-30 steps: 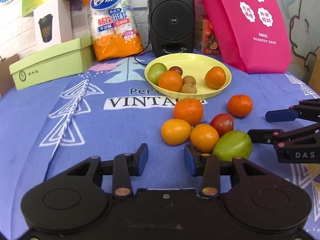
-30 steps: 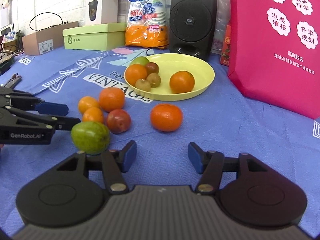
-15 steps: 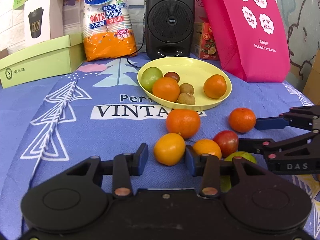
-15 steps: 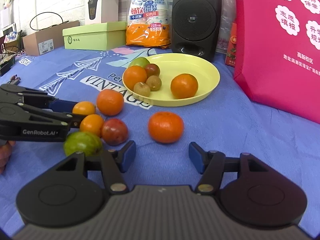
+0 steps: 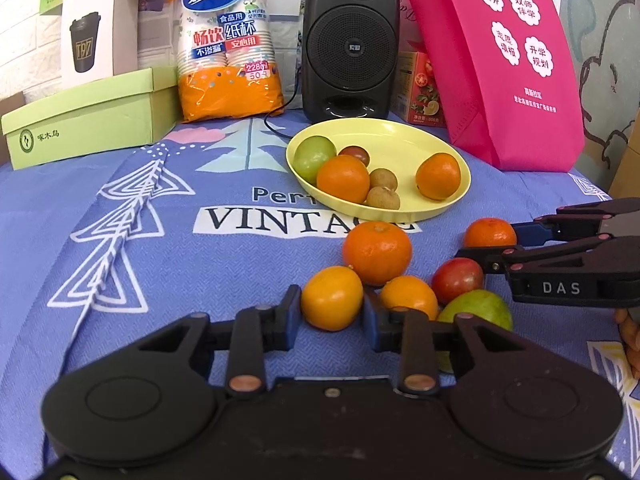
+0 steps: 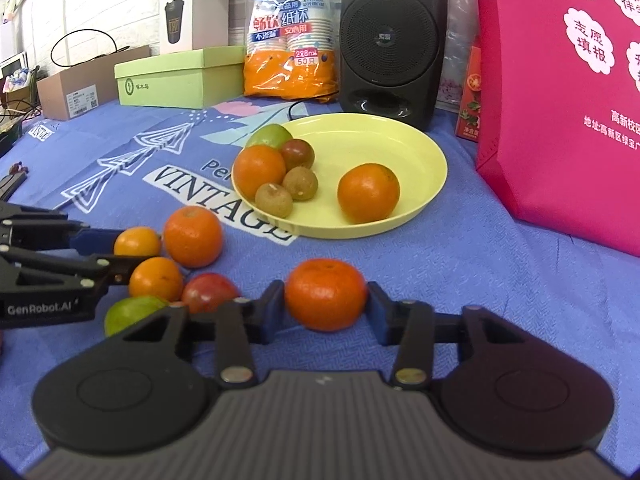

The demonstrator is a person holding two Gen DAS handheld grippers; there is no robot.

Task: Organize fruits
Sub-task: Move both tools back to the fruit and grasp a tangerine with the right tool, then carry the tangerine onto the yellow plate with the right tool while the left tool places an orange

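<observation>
We have six fruits on the yellow plate (image 5: 448, 148) so far: a green one, a small dark red one, two oranges and two little brown ones. Six more lie on the blue cloth (image 5: 120, 264) just in front of it, so by our count the job looks about half done. Our left gripper (image 5: 331, 312) stands open around a yellow-orange fruit (image 5: 332, 298), a pad close on either side; we cannot tell whether they touch it, and it rests on the cloth. Our right gripper (image 6: 326, 308) is likewise open around a tangerine (image 6: 325, 294), which sits apart from the cluster; its pads look to be at the skin or just off it, with no squeeze we can make out. Left untouched between us are a large orange (image 5: 377, 253), a smaller orange (image 5: 408, 296), a red fruit (image 5: 457, 280) and a green mango (image 5: 476, 308), bunched together and touching. We judge the next step is to close on both fruits and carry them to the plate, whose right and rear parts have room.
</observation>
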